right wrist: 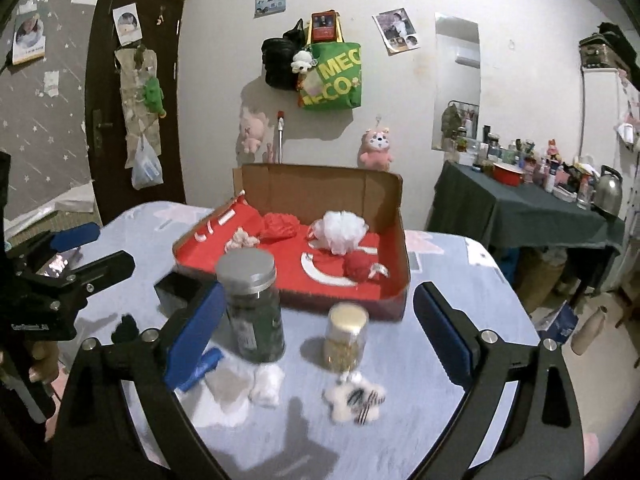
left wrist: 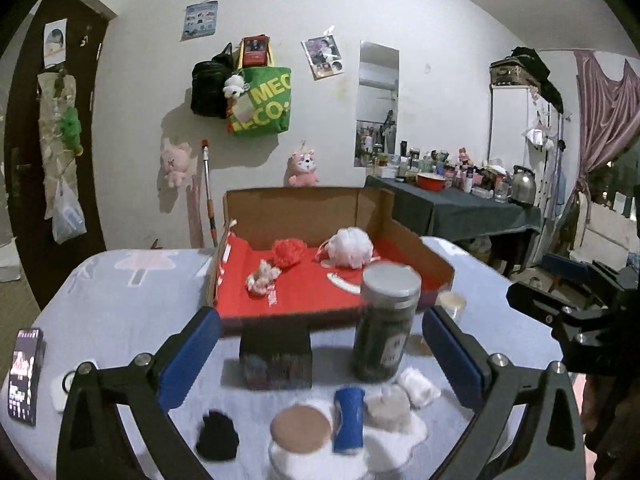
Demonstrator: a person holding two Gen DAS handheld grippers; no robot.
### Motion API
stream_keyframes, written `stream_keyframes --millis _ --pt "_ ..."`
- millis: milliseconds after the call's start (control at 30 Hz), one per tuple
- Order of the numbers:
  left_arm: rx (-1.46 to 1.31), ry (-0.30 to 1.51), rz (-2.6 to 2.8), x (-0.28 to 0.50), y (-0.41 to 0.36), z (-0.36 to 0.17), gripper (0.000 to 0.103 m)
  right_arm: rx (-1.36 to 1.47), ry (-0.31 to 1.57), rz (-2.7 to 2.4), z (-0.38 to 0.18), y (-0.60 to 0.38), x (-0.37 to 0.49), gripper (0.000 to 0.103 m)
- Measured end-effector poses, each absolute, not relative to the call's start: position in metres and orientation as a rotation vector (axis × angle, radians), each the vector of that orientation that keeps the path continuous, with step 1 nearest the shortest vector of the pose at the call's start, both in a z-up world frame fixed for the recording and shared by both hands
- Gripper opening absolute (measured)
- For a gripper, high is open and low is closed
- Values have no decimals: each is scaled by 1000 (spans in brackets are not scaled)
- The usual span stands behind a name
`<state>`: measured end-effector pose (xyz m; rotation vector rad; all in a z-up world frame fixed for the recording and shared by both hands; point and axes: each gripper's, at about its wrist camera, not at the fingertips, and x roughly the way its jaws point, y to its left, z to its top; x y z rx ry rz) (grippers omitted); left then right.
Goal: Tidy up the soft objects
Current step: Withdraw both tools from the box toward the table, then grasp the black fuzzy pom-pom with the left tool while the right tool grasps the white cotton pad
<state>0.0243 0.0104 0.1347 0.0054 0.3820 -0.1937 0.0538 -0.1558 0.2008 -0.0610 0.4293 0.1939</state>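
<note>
A cardboard box (left wrist: pixel 304 212) (right wrist: pixel 320 192) with a red lining holds a white mesh puff (left wrist: pixel 350 246) (right wrist: pixel 340 230), a red puff (left wrist: pixel 288 252) (right wrist: pixel 280 226), a small pale plush (left wrist: pixel 262 278) (right wrist: pixel 242 240) and a red yarn ball (right wrist: pixel 358 266). On the table lie a black soft piece (left wrist: pixel 218 436), white soft pieces (left wrist: pixel 418 386) (right wrist: pixel 266 386), a blue roll (left wrist: pixel 348 420) and a white flower-shaped plush (right wrist: pixel 354 398). My left gripper (left wrist: pixel 320 356) is open above them. My right gripper (right wrist: pixel 316 332) is open and empty.
A dark jar with a silver lid (left wrist: pixel 386 320) (right wrist: pixel 252 304), a small gold-lidded jar (right wrist: pixel 346 336), a brown-lidded jar (left wrist: pixel 300 436) and a dark block (left wrist: pixel 276 356) stand on the table. A phone (left wrist: pixel 24 376) lies at the left edge. A cluttered side table (right wrist: pixel 520 204) stands right.
</note>
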Motion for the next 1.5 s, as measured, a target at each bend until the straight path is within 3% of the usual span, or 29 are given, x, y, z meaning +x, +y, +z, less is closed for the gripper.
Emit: stream_keyframes --millis 533,1367,1500 --pt "-12 518 -144 23 16 55 103 31 567 170 111 -154 47 96" --pt "-30 599 11 40 89 36 100 45 688 266 75 -131 92 96" --pt "-42 643 14 48 94 26 83 45 690 280 73 -129 95 90"
